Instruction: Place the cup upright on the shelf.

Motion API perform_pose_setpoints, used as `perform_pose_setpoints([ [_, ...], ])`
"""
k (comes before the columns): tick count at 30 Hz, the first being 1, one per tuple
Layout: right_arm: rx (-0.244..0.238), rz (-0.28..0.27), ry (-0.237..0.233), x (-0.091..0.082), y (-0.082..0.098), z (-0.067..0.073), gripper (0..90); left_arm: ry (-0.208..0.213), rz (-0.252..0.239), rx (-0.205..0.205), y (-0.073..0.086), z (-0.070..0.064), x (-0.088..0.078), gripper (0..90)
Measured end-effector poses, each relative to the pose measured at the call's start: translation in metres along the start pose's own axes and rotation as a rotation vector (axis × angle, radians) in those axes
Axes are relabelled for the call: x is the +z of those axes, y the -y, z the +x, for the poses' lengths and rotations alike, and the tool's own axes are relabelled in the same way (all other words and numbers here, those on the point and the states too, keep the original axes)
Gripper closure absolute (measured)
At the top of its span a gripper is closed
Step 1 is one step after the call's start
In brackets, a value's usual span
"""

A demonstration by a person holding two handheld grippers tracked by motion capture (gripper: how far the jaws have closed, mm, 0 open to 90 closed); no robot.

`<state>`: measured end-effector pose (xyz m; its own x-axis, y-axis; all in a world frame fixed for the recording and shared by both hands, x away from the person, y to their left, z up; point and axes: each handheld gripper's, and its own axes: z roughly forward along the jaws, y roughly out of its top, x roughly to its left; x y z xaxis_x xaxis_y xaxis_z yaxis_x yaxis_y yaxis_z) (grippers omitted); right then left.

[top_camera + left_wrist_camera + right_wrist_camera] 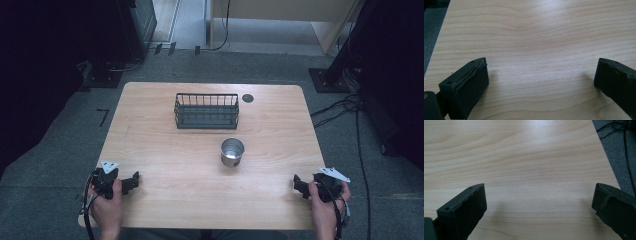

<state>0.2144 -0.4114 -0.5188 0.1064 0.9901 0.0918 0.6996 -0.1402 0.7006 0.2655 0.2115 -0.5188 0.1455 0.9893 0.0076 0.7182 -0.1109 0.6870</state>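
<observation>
Both of your tongs sit low at the near edge of the counter point(165, 170), the left tongs point(131, 182) to the near left of the metal cup point(232, 152) and the right tongs point(299, 185) to its near right, each well apart from it. Both are spread wide with nothing between the jaws. The cup stands upright and open-mouthed near the middle of the counter, just on your side of the wire basket point(206, 110), with a small dark disc point(248, 98) beyond the basket's right end. The likely trouble is the cup itself: it looks light and smooth-walled, so if you come in low and clip its side with one jaw before the other is around it, it could tip or skate toward the basket. The gripper views give you the jaw gap plainly over bare wood grain, but neither looks at the cup; the high view is what lets you judge your line to it.
</observation>
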Motion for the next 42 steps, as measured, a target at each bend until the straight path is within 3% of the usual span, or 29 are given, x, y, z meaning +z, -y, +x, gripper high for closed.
perform_pose_setpoints([
  [11,-0.062,-0.023,-0.049,-0.014,-0.023,0.027,0.0,0.0,0.001,0.001,0.0,0.0,0.0,0.0],
  [26,-0.119,-0.056,-0.125,-0.026,-0.04,0.056,0.0,0.003,0.002,0.006,0.0,0.0,0.0,0.0],
  [42,-0.193,-0.048,-0.232,-0.019,-0.045,0.099,0.0,0.017,0.003,0.021,0.0,-0.001,0.0,0.0],
])
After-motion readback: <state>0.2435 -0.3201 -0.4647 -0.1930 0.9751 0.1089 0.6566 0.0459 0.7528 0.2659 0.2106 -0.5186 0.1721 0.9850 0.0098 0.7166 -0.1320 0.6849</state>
